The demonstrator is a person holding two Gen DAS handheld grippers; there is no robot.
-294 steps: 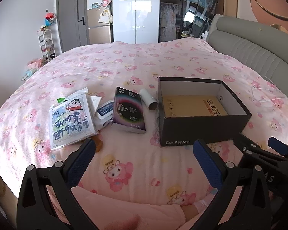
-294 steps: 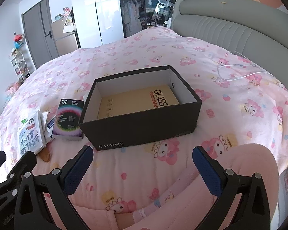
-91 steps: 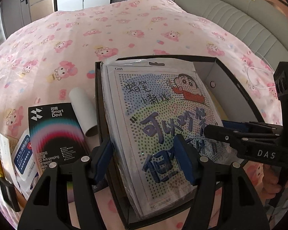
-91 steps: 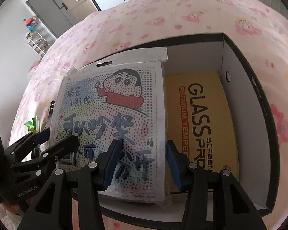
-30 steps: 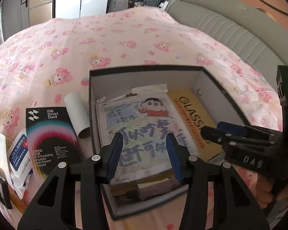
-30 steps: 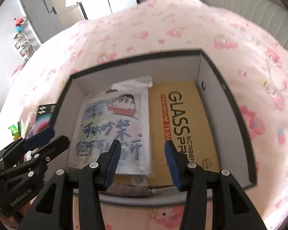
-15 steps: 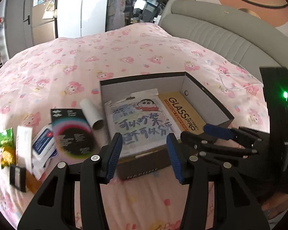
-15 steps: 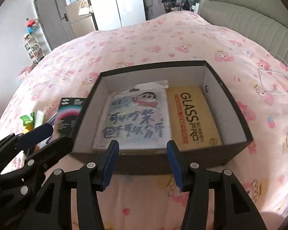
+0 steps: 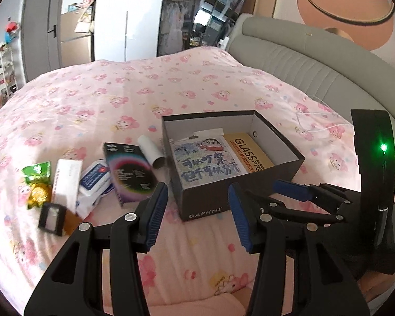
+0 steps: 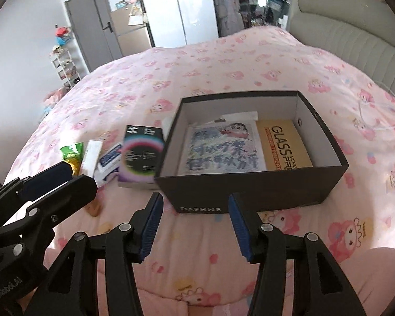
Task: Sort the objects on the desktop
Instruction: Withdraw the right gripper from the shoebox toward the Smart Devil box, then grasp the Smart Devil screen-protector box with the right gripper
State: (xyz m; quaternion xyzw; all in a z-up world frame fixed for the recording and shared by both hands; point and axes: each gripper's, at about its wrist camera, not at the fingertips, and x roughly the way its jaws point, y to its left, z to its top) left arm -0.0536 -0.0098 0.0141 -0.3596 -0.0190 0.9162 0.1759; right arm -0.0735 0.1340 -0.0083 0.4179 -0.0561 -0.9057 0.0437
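Note:
A black DAPHNE shoebox (image 9: 205, 202) (image 10: 252, 197) sits open on the pink bedspread. Inside lie the cartoon dot-art kit (image 9: 205, 164) (image 10: 221, 150) and an orange GLASS PRO pack (image 9: 250, 155) (image 10: 284, 147). Left of the box lie a dark Smart Devil box (image 9: 130, 171) (image 10: 141, 155), a white tube (image 9: 152, 151), a wipes pack (image 9: 94, 181), a white carton (image 9: 65, 181), a green packet (image 9: 36, 171) and a gold wrapper (image 9: 38, 193). My left gripper (image 9: 197, 216) and right gripper (image 10: 194, 226) are open and empty, in front of the box.
A small black item (image 9: 51, 218) lies at the front left of the pile. A grey padded headboard (image 9: 316, 73) runs along the right. A white cable (image 9: 321, 123) lies on the bed beyond the box. Wardrobes and a door stand at the far end.
Both grippers have let go of the dot-art kit, which now lies flat in the box, and have pulled back toward me and up. The jaws stand empty.

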